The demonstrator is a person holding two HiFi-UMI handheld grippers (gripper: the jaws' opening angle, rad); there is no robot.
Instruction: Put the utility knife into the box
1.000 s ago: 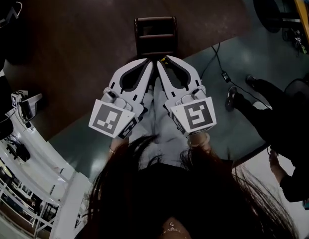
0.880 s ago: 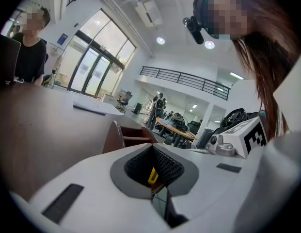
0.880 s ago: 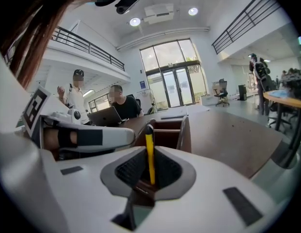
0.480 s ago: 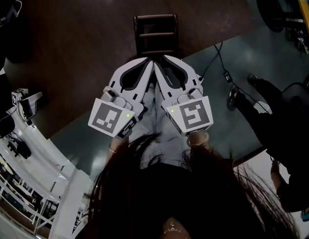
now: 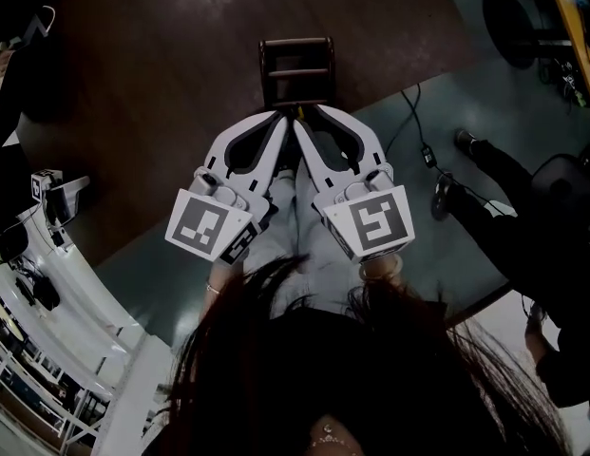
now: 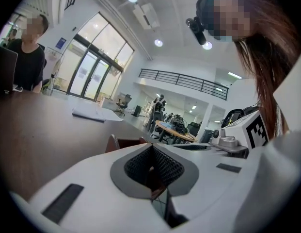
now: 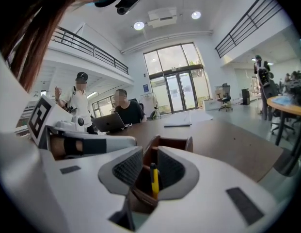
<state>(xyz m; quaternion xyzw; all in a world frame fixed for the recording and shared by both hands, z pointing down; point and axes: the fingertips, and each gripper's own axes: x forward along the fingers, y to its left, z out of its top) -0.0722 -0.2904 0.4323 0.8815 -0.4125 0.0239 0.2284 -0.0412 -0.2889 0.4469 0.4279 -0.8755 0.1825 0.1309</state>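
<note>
The utility knife (image 7: pixel 152 178) appears to be already inside the box (image 5: pixel 296 43), at twelve o'clock from both grippers. The right gripper (image 7: pixel 149 155) is slightly spread around it, and the left gripper (image 6: pixel 151 150) is pressed together and empty. Only pulling away seems left.

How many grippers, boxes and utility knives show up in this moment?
grippers: 2 (left gripper, right gripper)
brown box: 1
yellow utility knife: 1
Total: 4
</note>
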